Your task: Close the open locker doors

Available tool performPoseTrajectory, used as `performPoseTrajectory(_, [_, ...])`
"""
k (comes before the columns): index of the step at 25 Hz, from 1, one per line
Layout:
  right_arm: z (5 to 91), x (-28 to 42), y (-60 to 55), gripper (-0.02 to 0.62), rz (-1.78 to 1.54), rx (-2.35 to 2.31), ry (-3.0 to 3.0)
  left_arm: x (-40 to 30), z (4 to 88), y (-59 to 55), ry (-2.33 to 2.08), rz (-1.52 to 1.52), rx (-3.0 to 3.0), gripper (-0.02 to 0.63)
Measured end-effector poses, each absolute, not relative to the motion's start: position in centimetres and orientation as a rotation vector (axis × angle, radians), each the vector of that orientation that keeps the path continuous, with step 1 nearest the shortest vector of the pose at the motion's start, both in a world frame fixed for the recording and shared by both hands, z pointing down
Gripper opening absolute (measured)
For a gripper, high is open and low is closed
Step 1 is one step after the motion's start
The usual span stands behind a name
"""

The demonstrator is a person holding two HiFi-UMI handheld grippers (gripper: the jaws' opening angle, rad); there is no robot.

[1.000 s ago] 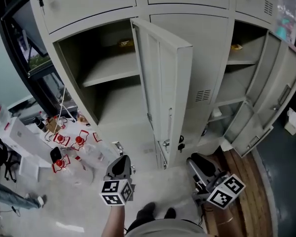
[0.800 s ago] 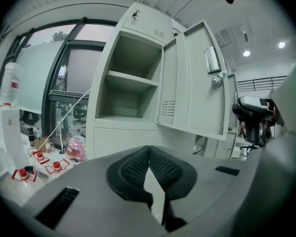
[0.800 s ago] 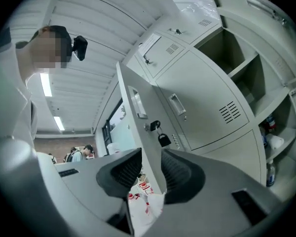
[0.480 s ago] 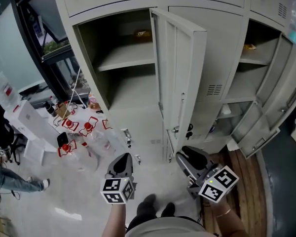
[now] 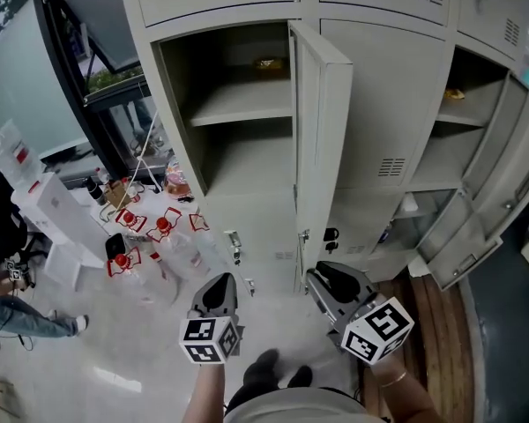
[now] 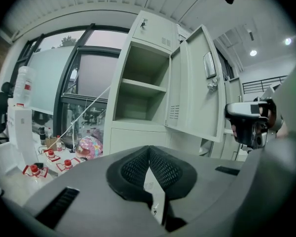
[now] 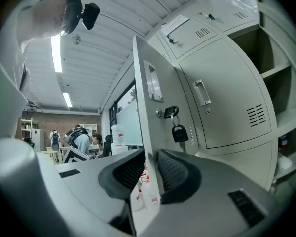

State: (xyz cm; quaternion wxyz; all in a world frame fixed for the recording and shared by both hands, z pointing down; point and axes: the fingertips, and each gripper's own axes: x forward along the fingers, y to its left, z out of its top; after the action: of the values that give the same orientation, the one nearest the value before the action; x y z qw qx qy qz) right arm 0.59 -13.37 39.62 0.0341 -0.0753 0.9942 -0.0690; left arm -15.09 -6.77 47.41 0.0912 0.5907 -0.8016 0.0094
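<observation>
The left locker (image 5: pixel 238 104) of the grey bank stands open, its door (image 5: pixel 322 148) swung out edge-on toward me. A second locker at the right also hangs open, its doors (image 5: pixel 498 192) angled outward. My right gripper (image 5: pixel 322 276) is just below the left door's lower corner. In the right gripper view the door's edge (image 7: pixel 150 98) runs down into the gap between the closing jaws (image 7: pixel 149 169), with floor still showing left of it. A padlock (image 7: pixel 179 132) hangs on the door's latch. My left gripper (image 5: pixel 219 282) hovers over the floor, pads together (image 6: pixel 149 154), holding nothing.
Red-capped items (image 5: pixel 141 245) and white boxes (image 5: pixel 44 218) lie on the floor left of the lockers. Wooden boards (image 5: pixel 432 315) run under the right locker. People (image 7: pixel 81 142) stand far back in the room. Shoes (image 5: pixel 278 373) show at the bottom.
The left door has turned from showing its inner face to edge-on. My right gripper has moved left to the door's lower corner. The left gripper has stayed put.
</observation>
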Motion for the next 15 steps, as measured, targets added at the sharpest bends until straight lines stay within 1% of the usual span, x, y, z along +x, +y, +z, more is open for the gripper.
performPoseTrajectory(15, [39.2,-9.6,-9.7,0.064,-0.182,-0.031,3.098,-21.2,46.7,-2.0,-2.488,-0.013,1.591,0.020])
